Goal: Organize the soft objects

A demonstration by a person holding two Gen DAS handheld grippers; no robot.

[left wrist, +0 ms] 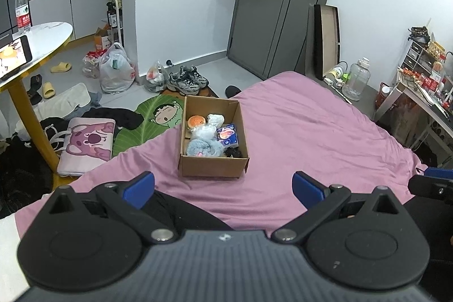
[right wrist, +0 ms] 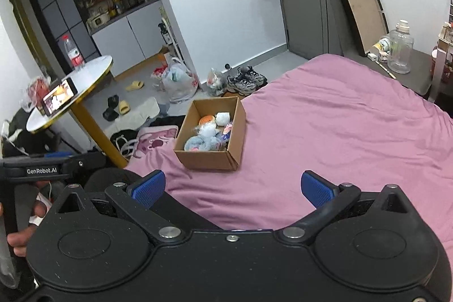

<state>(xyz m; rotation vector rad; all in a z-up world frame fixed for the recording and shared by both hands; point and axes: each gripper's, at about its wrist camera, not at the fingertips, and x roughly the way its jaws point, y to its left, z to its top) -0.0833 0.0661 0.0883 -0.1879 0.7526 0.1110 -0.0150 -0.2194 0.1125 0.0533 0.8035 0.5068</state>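
Pink bed [left wrist: 297, 115] carries the cardboard box [left wrist: 212, 166] of soft toys [left wrist: 202, 146]. Left hand-held gripper [left wrist: 223, 188] and right hand-held gripper [right wrist: 232, 188] hang spread and empty, short of the box; we should approach from above.

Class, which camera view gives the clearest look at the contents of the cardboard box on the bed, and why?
The left wrist view. It faces the cardboard box almost squarely, so the soft toys and the blue packet inside show separately. The right wrist view sees the same box smaller and angled; its right wall hides most of the packet.
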